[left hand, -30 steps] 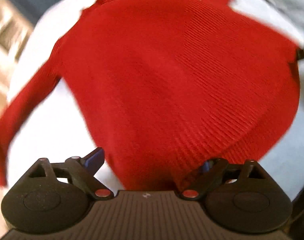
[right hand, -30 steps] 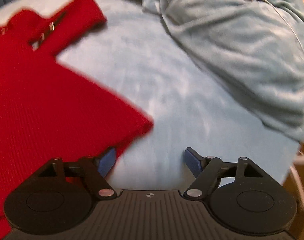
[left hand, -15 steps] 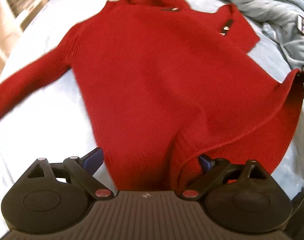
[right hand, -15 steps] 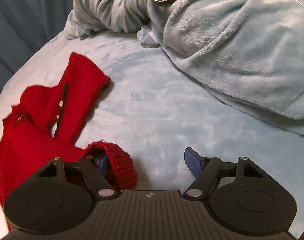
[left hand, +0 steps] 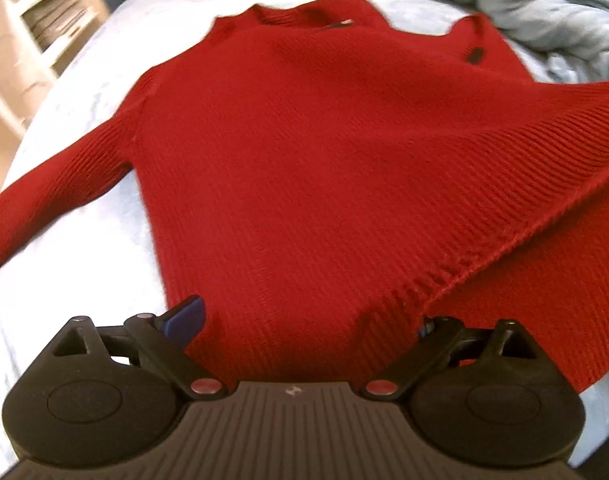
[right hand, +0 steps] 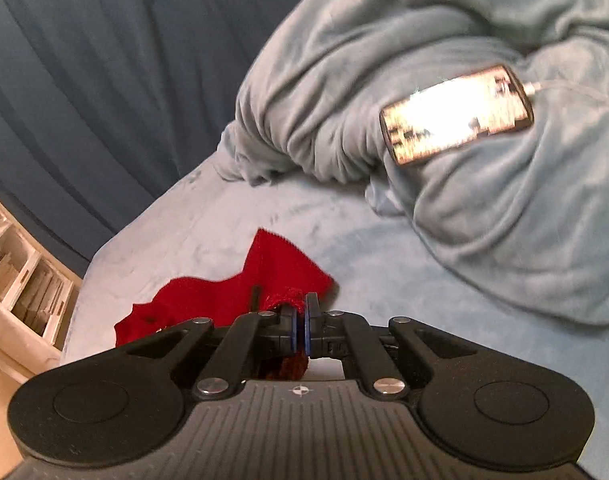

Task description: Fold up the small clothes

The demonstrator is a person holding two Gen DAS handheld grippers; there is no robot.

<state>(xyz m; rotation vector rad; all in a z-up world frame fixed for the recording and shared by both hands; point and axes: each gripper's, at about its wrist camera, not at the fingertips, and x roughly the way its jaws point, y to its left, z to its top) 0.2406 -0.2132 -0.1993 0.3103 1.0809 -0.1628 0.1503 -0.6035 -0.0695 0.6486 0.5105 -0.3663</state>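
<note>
Right gripper [right hand: 300,330] now pinches sweater [left hand: 324,152] hem; grip partly hidden.

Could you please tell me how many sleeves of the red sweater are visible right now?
1 for certain: the red knitted sweater has one long sleeve stretched out to the left on the pale blue bedsheet. The other sleeve may be hidden beneath the lifted right side.
</note>
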